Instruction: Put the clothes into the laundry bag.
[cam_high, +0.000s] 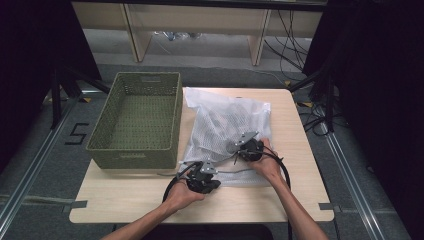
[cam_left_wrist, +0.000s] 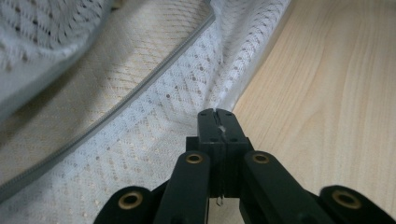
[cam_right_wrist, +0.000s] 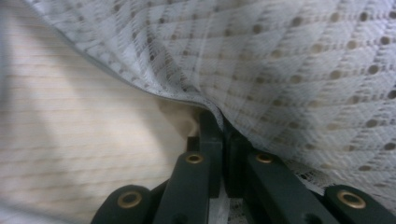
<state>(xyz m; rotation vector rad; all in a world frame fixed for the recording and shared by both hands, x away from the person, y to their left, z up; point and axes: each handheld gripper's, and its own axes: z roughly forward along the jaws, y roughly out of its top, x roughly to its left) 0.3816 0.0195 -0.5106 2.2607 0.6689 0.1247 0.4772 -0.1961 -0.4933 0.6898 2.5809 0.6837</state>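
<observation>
Mesh bag (cam_high: 227, 131) on table (cam_high: 125, 200); left gripper (cam_high: 202, 176) and right gripper (cam_high: 246, 147) both clenched on its edge

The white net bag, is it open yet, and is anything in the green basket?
Done so far: both grippers have bitten the mesh bag. The left gripper pinches its edge near the table; the right gripper pinches the upper layer by the grey zipper. In hand: the mouth gapes a little between them. Left: the green basket looks empty, so probably nothing has moved there.
</observation>
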